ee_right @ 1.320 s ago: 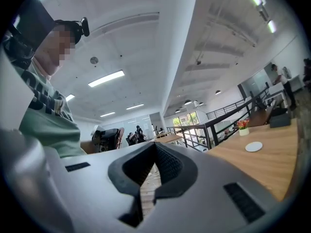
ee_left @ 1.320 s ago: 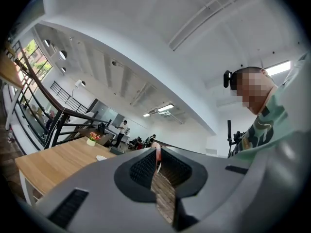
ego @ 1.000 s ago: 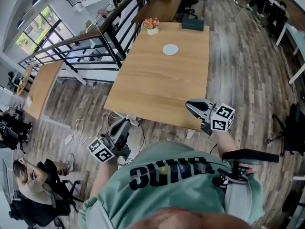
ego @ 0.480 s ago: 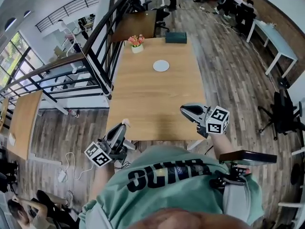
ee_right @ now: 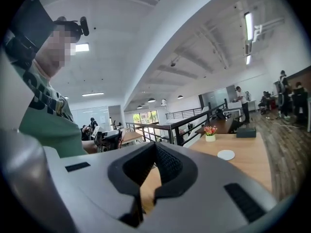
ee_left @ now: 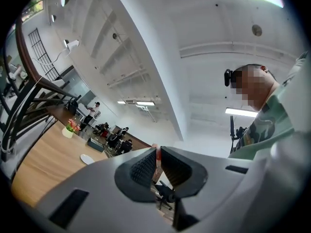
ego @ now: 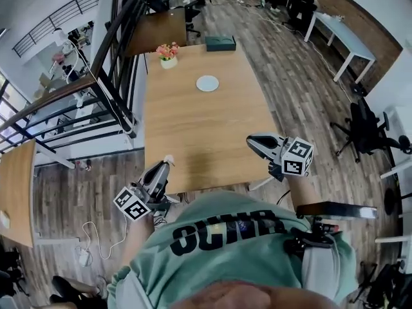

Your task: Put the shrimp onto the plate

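A small white plate (ego: 207, 83) lies toward the far end of the long wooden table (ego: 206, 134). My left gripper (ego: 165, 165) hovers at the table's near left corner, shut on a thin pinkish shrimp (ee_left: 155, 155) whose pale end sticks out past the tips (ego: 168, 160). In the left gripper view the plate (ee_left: 87, 159) is far off to the left of that gripper (ee_left: 156, 152). My right gripper (ego: 252, 140) is over the table's near right edge, shut with nothing in it. From the right gripper (ee_right: 155, 147) the plate (ee_right: 226, 155) shows to the right.
A pot of flowers (ego: 167, 51) and a dark flat box (ego: 220, 42) stand at the table's far end. A black railing (ego: 109, 76) runs along the left side. An office chair (ego: 364, 131) and a white desk (ego: 341, 34) stand to the right.
The view has swung round, so the table now lies straight ahead instead of slanting. Both grippers have moved with the person; the left one has come up to the table's near corner.
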### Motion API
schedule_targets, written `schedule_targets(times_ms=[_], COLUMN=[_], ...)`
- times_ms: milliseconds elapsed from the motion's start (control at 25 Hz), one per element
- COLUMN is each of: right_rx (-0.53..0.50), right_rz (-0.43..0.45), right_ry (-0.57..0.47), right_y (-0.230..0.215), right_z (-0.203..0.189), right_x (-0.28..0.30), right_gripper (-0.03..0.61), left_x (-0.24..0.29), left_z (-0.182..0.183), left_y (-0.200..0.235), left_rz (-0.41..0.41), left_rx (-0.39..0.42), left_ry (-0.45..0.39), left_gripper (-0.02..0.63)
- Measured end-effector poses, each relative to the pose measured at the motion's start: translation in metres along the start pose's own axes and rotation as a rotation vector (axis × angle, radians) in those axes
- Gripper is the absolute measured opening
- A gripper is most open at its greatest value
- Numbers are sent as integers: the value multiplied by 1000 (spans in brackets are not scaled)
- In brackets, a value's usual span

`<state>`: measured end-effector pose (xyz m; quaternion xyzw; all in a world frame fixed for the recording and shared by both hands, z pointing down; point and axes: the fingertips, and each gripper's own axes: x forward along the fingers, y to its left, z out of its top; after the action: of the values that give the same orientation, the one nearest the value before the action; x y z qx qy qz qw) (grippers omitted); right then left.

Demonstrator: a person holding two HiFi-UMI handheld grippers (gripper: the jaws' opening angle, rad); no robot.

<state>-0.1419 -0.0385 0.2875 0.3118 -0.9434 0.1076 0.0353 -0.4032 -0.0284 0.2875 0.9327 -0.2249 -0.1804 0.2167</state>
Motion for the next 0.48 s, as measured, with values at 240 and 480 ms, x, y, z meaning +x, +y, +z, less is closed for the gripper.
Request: schedule_targets(times_ms=[240,480], right_rx=[24,40], right_rz=[-53,27], right_ry=[6,-9], right_y=[-21,-64], right_z=[-2,-1], right_x=[-20,-14], right_gripper=[8,8], left_x=[32,75], left_z=[-13,-14], left_y=[6,11], left_rz=[-44,-1], left_rx=[-26,-4], left_ry=[32,43], left_gripper=[31,31])
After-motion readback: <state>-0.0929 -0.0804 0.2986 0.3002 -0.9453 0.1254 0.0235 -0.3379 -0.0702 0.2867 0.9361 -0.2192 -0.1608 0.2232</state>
